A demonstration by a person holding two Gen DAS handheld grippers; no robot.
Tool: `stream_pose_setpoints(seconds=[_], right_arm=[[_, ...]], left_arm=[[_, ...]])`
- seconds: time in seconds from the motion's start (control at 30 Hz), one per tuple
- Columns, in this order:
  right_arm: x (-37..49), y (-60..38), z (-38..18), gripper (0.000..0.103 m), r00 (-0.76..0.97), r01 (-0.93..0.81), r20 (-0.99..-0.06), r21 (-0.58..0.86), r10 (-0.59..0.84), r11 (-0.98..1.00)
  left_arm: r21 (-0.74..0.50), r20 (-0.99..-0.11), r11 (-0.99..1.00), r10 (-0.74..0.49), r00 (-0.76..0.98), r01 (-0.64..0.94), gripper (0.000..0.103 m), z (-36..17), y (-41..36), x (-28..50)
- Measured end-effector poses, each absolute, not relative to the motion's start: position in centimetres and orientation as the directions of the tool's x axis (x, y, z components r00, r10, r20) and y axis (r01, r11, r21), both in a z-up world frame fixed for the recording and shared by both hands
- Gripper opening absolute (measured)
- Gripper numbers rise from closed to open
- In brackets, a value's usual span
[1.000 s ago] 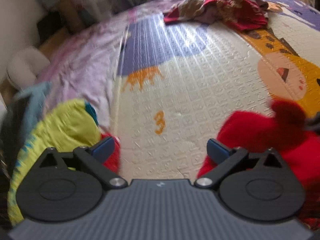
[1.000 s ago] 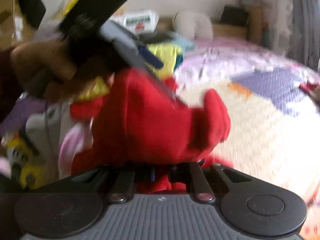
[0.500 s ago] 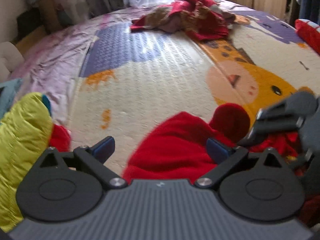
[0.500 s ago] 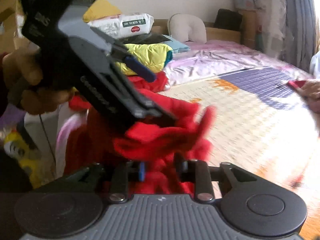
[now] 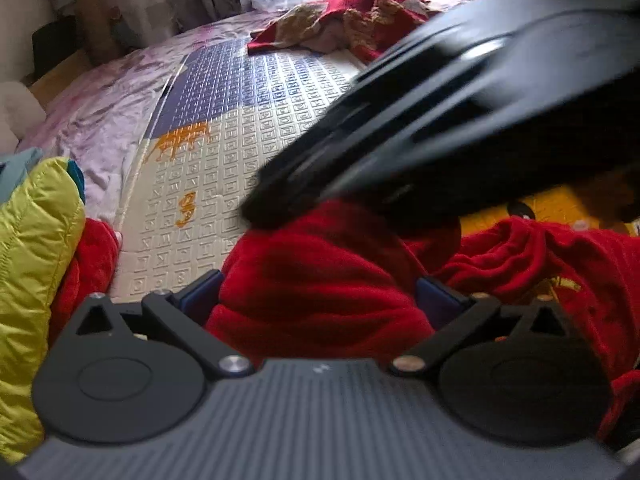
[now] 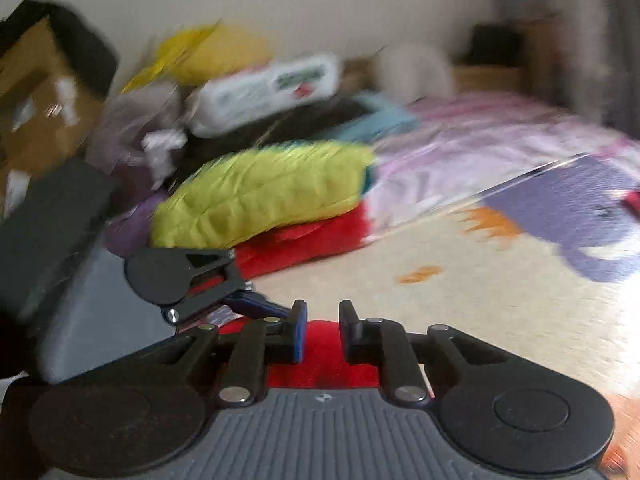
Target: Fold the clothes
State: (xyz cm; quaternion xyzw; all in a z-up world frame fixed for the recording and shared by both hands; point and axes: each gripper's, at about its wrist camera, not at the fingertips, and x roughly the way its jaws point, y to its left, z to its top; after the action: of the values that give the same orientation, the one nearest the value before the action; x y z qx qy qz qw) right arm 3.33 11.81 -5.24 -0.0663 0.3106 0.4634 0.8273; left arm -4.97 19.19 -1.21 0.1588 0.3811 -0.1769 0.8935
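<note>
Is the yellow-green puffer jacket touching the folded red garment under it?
Touching. The right wrist view shows the yellow-green puffer jacket lying directly on the folded red garment, no gap between them.

A fuzzy matt red garment (image 5: 320, 280) is lying on the embossed, faintly glossy foam mat (image 5: 248, 128), near a quilted, shiny yellow-green jacket (image 6: 264, 188) at its edge.

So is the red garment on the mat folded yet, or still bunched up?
Still bunched up: the red garment lies in a rumpled heap with loose creases on the mat, with no flat folded edges.
</note>
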Motion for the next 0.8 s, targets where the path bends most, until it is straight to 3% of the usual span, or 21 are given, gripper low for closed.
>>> stream_pose_setpoints(seconds=[0.13, 0.3, 0.43, 0.6, 0.7, 0.73, 0.8], right_arm=[[3.0, 13.4, -5.8, 0.019, 0.326, -0.843, -0.639, 0.137, 0.697, 0.52], [2.2, 11.3, -5.6, 0.019, 0.33, -0.842, -0.647, 0.128, 0.687, 0.524], [1.8, 12.0, -6.3, 0.019, 0.342, -0.838, -0.66, 0.108, 0.669, 0.535], [1.4, 12.0, -7.5, 0.017, 0.361, -0.823, -0.672, 0.098, 0.647, 0.56], [1.0, 11.5, -7.0, 0.018, 0.359, -0.833, -0.666, 0.087, 0.654, 0.546], [1.0, 11.1, -6.5, 0.02, 0.36, -0.834, -0.661, 0.089, 0.658, 0.545], [1.3, 9.3, -5.8, 0.043, 0.387, -0.81, -0.644, 0.105, 0.66, 0.577]], left_arm=[[0.169, -0.722, 0.853, -0.234, 0.651, 0.494, 0.103, 0.2, 19.6, -7.2], [0.133, -0.679, 0.839, -0.311, 0.665, 0.528, 0.103, 1.9, 21.9, -10.1], [0.076, -0.677, 0.914, -0.247, 0.694, 0.399, 0.103, 2.0, 23.6, -8.4], [0.123, -0.751, 0.951, -0.097, 0.653, 0.283, 0.103, -0.1, 23.2, -6.0], [0.091, -0.776, 0.961, -0.097, 0.623, 0.263, 0.103, -1.1, 23.3, -5.7], [0.1, -0.778, 0.96, -0.09, 0.622, 0.263, 0.103, -1.3, 23.0, -5.9], [0.117, -0.779, 0.958, -0.076, 0.623, 0.263, 0.103, -1.8, 22.6, -6.2]])
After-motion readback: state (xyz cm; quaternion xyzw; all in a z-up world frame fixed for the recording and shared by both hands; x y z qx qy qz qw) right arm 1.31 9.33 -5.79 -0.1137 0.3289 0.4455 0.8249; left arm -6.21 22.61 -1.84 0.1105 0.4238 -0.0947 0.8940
